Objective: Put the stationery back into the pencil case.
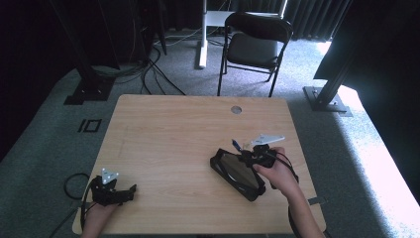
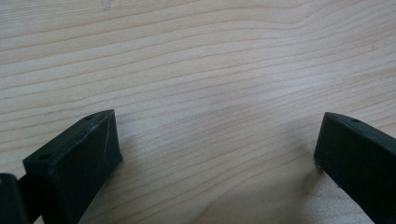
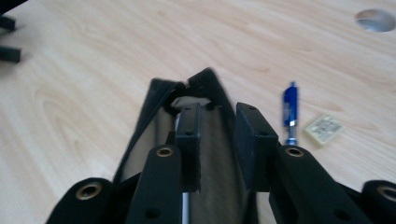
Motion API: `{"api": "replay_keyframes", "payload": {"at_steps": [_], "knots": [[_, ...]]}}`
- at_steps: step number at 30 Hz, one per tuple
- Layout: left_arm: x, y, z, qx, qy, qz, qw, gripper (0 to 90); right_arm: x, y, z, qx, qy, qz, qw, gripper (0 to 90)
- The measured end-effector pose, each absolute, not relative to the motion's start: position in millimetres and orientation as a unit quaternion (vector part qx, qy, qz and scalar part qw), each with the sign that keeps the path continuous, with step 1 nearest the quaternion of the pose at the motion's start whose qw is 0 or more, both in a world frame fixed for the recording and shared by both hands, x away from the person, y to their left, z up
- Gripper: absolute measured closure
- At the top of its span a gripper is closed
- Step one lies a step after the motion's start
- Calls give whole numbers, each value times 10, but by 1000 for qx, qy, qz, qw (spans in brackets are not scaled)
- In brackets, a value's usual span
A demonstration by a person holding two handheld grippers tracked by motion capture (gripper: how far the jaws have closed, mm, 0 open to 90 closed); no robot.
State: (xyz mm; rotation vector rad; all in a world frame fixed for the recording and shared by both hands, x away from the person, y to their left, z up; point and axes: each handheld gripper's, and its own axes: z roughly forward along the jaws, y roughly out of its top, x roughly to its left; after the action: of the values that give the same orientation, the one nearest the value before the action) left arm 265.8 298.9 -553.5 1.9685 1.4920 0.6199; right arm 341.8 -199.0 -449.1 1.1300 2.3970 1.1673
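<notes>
Pale wooden counter (image 1: 163,139) is carrying the black fabric pouch (image 1: 235,173); my right claw (image 3: 217,140), nearly pressed together, is dipping into its mouth, lengthwise, while my left claw (image 2: 210,154) is resting spread, well apart.

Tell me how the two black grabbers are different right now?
The left gripper has its jaws spread wide apart with bare wooden table between them, while the right gripper has its jaws close together. The left gripper sits near the table's front corner, away from any object; the right gripper is poked into the open black pouch, beside a blue pen. Both are black and hand-held.
</notes>
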Motion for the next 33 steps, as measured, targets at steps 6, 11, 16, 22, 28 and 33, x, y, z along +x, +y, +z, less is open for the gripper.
{"api": "replay_keyframes", "payload": {"at_steps": [6,11,16,22,28,33], "knots": [[2658,2989,-5535,739,560,233,293,6,3490,-2085,-4483,412,801,410,139,709],[2658,2989,-5535,739,560,233,293,5,3575,-2158,-4521,437,786,408,159,708],[2658,2989,-5535,739,560,233,293,6,3670,-2219,-4614,460,775,402,158,698],[2658,2989,-5535,739,560,233,293,5,3754,-2262,-4724,478,768,396,156,689],[2658,2989,-5535,739,560,233,293,5,3854,-2271,-4777,489,765,390,153,675],[2658,2989,-5535,739,560,233,293,5,3942,-2283,-4818,502,760,384,153,667]]}}
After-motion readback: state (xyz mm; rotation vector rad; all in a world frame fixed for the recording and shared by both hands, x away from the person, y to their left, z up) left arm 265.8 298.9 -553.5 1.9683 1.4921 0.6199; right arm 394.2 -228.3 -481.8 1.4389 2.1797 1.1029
